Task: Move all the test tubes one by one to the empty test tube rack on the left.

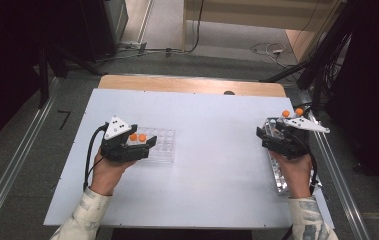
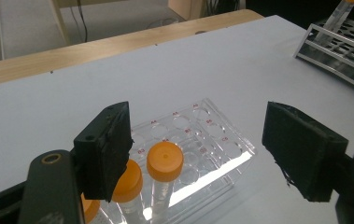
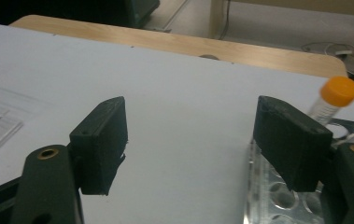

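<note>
left tongs [image 2: 198, 156]: wide open, nothing held, above the clear tray [image 2: 212, 140] where orange-capped tubes [image 2: 165, 161] stand, maybe ready to grab one | right tongs [image 3: 191, 149]: wide open, empty, by the metal rack [image 3: 277, 196] holding another tube [image 3: 333, 99]

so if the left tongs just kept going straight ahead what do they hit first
Most likely the orange-capped tube standing in the clear well rack, which sits low between the open left tongs. Depth is hard to judge; if they pass above the cap, bare white table lies beyond.
</note>
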Tool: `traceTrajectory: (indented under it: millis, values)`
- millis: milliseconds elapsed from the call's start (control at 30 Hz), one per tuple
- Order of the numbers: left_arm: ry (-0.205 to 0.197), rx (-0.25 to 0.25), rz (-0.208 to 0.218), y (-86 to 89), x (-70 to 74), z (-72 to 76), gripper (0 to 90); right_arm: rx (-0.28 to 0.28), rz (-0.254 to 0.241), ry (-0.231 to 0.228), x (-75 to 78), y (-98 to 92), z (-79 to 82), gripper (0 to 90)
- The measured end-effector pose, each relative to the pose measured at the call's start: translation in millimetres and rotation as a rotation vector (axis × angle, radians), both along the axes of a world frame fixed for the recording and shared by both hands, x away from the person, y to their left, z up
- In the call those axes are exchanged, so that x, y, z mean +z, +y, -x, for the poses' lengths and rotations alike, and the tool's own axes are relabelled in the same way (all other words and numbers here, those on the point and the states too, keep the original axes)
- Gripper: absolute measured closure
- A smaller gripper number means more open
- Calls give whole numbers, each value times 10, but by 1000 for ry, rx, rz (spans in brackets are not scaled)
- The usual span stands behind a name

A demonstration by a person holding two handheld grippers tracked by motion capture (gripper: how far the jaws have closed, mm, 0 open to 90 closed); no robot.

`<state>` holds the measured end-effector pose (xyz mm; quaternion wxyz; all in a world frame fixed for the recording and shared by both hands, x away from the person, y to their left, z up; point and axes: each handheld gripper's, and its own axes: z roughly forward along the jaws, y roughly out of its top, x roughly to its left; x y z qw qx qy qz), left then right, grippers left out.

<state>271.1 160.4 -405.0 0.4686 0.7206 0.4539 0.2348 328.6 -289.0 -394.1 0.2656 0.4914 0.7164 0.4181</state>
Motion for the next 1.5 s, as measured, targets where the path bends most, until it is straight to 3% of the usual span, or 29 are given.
traceTrajectory:
  millis: [233,700,1000,1500]
  values:
    - [0,-6,2,-9,0,-1,242,-72,10,17,-33,-265,-105,247]
    - [2,-5,-4,-13,-5,-10,242,-134,23,48,-159,-742,-318,279]
    - [1,-6,0,-21,1,-2,243,-131,52,48,-222,-922,-509,337]
    - [1,-7,1,-22,1,-2,245,-152,43,85,-320,-1040,-751,498]
